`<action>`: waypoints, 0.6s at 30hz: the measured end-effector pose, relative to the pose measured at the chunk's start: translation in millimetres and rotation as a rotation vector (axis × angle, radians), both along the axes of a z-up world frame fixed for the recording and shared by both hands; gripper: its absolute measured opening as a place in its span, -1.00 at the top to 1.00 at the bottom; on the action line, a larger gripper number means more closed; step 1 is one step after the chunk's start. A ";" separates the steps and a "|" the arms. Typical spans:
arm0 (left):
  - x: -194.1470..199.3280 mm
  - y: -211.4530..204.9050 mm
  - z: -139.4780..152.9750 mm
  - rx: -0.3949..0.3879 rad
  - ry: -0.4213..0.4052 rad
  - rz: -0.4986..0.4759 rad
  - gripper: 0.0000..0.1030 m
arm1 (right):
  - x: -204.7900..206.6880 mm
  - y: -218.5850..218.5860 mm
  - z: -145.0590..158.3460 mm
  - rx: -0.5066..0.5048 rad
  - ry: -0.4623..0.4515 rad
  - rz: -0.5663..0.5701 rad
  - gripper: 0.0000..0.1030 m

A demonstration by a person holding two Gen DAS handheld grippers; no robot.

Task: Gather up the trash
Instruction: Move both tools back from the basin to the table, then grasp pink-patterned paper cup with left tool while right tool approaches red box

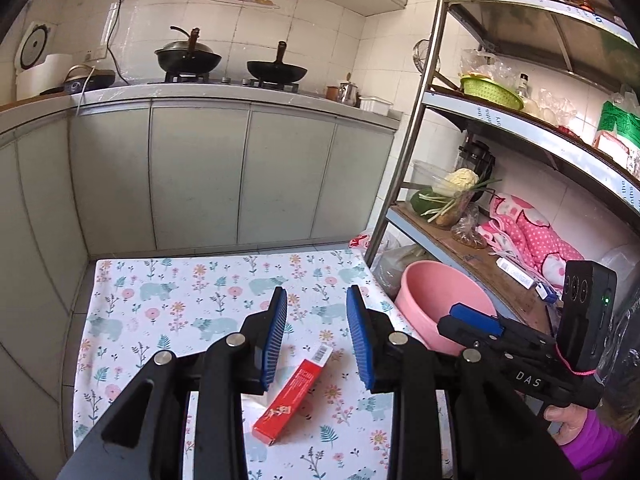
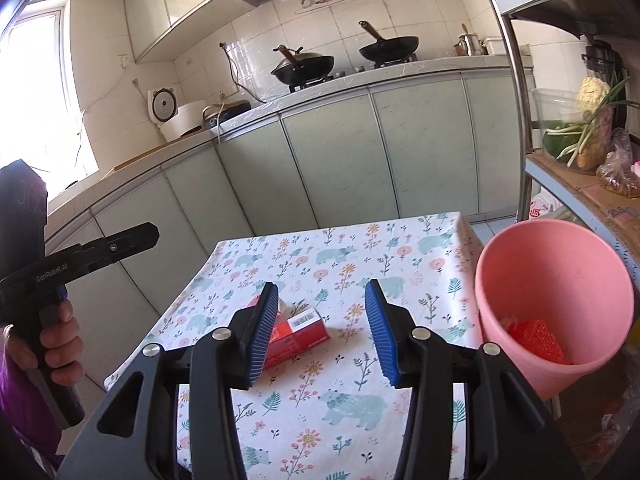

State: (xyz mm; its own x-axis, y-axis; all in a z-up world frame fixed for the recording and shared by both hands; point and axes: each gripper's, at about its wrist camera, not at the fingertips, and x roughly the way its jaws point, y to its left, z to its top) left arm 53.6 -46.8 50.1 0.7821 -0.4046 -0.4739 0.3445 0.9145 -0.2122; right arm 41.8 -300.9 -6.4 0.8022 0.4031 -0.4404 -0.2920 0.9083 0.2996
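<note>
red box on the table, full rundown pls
The red box is a long, slim carton, apparently cardboard, with pale printing along its side, a small figure printed near one end and a white end panel carrying a barcode. It lies flat and diagonal on the floral tablecloth, intact as far as visible. Nothing but the cloth touches it: the left hand-held gripper stands open above it, pads clear. The pink bucket stands apart, beyond the table's edge.

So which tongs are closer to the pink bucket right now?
Right. The right tongs hover over the table beside the pink bucket; the left tongs sit farther along the table, with the right ones between them and it.
</note>
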 end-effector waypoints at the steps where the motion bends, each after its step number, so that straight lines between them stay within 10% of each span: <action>1: 0.1 4.9 -2.2 0.001 0.006 0.010 0.42 | 1.0 1.4 -1.5 -0.001 0.005 0.004 0.11; 18: 17.5 54.3 -74.5 0.005 0.201 0.113 0.42 | 12.0 25.1 -30.2 0.001 0.125 0.064 0.11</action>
State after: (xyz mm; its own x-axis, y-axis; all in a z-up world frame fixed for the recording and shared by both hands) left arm 71.0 7.5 -24.5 0.7120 -0.3172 -0.6265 0.1917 0.9460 -0.2613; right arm 53.8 -275.8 -36.5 0.7140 0.4519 -0.5348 -0.3094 0.8888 0.3379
